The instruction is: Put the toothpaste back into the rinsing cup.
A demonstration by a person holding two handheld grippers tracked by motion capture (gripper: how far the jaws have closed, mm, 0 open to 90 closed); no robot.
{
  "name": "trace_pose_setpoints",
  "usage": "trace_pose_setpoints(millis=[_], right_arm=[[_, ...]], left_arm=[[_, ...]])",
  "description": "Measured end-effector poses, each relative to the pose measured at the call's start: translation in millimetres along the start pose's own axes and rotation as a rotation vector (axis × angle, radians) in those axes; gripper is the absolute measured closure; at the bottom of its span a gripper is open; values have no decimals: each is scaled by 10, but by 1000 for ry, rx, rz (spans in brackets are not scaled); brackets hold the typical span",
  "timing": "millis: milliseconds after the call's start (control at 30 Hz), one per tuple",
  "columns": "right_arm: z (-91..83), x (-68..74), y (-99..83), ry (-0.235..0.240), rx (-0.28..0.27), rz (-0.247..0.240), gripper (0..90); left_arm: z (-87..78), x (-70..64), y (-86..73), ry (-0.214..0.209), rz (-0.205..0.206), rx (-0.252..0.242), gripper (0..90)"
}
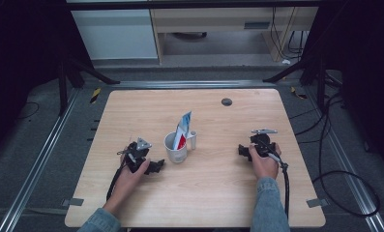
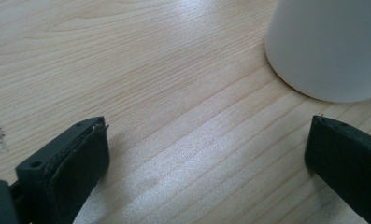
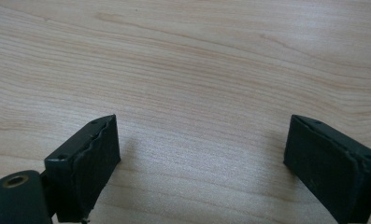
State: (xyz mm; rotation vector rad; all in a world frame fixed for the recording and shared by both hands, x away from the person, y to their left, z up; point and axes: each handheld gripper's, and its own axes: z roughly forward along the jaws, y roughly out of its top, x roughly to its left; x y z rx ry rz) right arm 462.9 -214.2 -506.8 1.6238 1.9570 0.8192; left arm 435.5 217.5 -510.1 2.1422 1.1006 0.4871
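A white mug (image 1: pixel 176 147) stands upright near the middle of the wooden table (image 1: pixel 209 193). A blue, white and red tube (image 1: pixel 182 130) leans out of it. The mug's handle points to the right. My left gripper (image 1: pixel 156 166) rests on the table just left of the mug, held in a hand, and it is open. In the left gripper view the mug's white wall (image 2: pixel 328 46) rises at the upper right, beyond the wide-apart jaws. My right gripper (image 1: pixel 243 151) lies on the table to the right, open, with bare wood between its jaws.
A dark round grommet (image 1: pixel 227 102) sits in the table near its far edge. Black cables (image 1: pixel 339 179) trail over the floor at the right. Metal rails run along both sides of the table.
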Motion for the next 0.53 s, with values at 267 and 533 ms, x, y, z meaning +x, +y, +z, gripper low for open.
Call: trace_pose_setpoints(millis=[267,533], right_arm=[[47,38,-37,-20,-40,-7,41],[26,31,-74,-45,-35,27,3]], left_arm=[[0,0,0,0,0,0,0],[-2,0,-2,-1,2,0,0]])
